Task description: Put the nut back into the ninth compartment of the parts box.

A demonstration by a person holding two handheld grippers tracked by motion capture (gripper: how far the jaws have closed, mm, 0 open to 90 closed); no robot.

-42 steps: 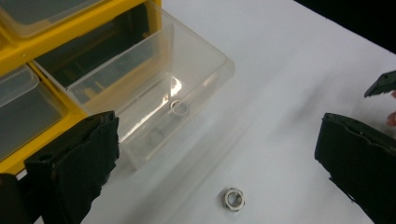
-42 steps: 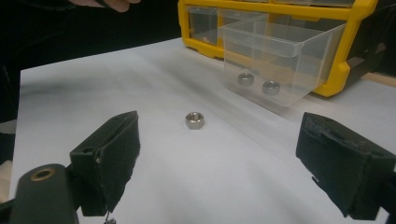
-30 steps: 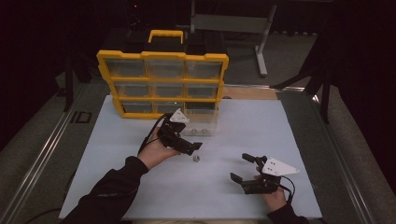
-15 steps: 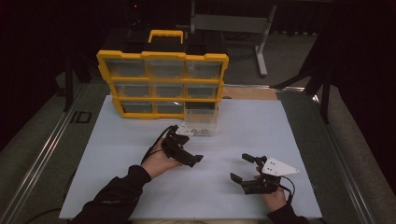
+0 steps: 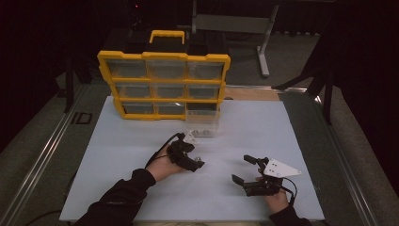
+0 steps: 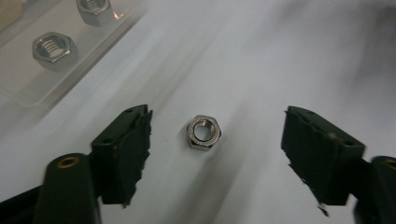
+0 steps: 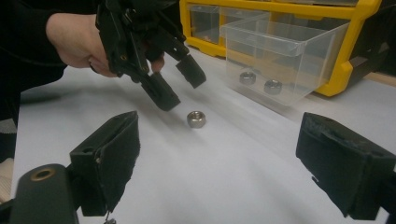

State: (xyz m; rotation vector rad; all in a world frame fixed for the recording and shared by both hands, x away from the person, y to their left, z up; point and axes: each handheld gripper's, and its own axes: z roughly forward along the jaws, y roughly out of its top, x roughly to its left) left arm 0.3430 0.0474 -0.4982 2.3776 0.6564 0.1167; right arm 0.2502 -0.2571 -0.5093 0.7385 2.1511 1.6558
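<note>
1. The left tool hangs low over the white bench, tilted down, its jaws spread on either side of a loose steel hex nut and not touching it.
2. A second ago that tool sat higher, up near the pulled-out clear drawer; it has since sunk towards the sheet, and its jaws have just been closing from their widest, with the nut between them but a clear gap on each side.
3. The nut lies flat on the bench, bore up, just in front of the clear drawer and apart from it; from the right gripper view it sits just beyond the left tool's tips.
4. Two more hex nuts rest inside that drawer, which stands out from the bottom row of the yellow parts organiser.
5. The right tool rests on the bench to the right, well apart from the nut, its jaws spread wide and empty; it sits in the same spot as a second ago.
6. I judge the descent and narrowing as the start of a pinch: the nut looks about to be picked up, likely for the drawer.
7. The risk is a pad nudging the nut sideways before both pads bear on its flats.
</note>
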